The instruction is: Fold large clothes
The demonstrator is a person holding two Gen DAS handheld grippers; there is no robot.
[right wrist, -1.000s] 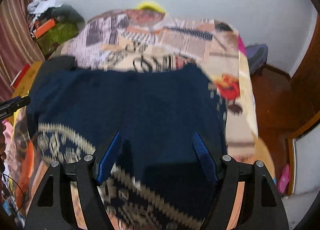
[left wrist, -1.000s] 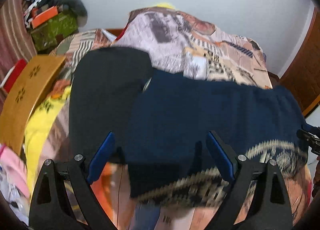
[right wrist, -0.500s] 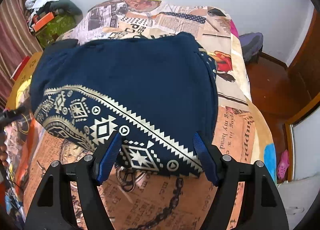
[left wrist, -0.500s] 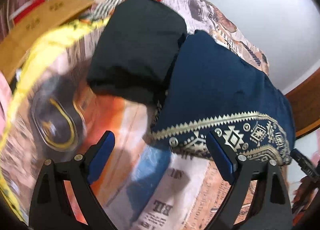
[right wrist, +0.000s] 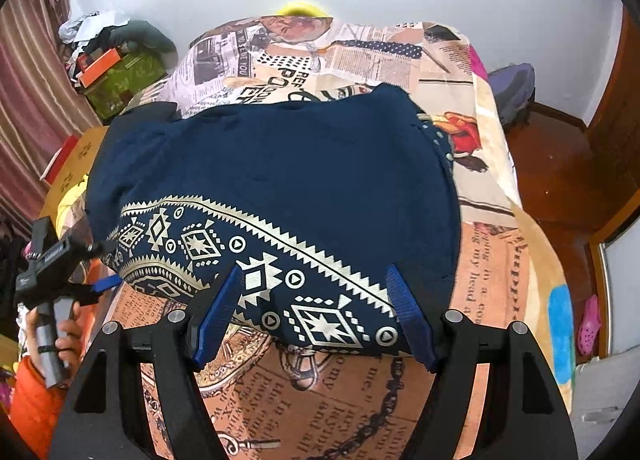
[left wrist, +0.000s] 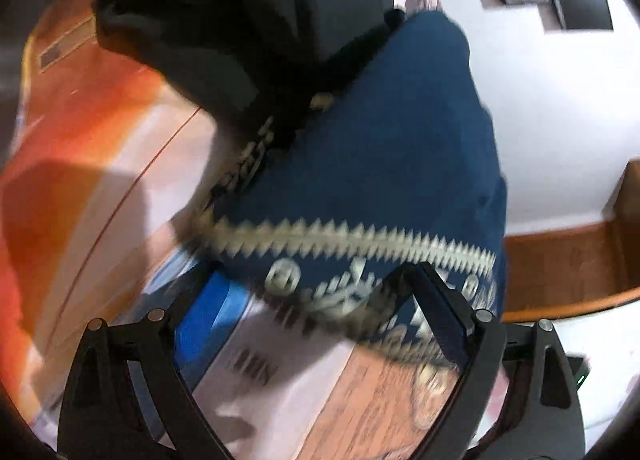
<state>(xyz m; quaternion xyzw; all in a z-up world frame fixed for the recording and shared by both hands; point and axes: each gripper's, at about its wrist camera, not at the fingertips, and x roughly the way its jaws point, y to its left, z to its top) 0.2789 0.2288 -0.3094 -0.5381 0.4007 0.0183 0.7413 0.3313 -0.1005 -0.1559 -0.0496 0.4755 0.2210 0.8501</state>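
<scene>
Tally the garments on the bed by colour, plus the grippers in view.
Navy garment with cream geometric border: 1
Black garment, beside the navy one: 1
Grippers, fingers open: 2, left gripper and right gripper
Total: 4

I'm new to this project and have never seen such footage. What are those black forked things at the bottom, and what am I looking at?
They are two-finger grippers, one in each of a person's hands, each carrying a fisheye camera that looks along its fingers. One picture comes from the left gripper, the other from the right gripper. Both stand open and hold nothing. On the newspaper-print bedspread lies a folded navy garment with a cream patterned border. Beside it, at its left end, is a black garment. The right view also shows the left gripper at its edge.
</scene>
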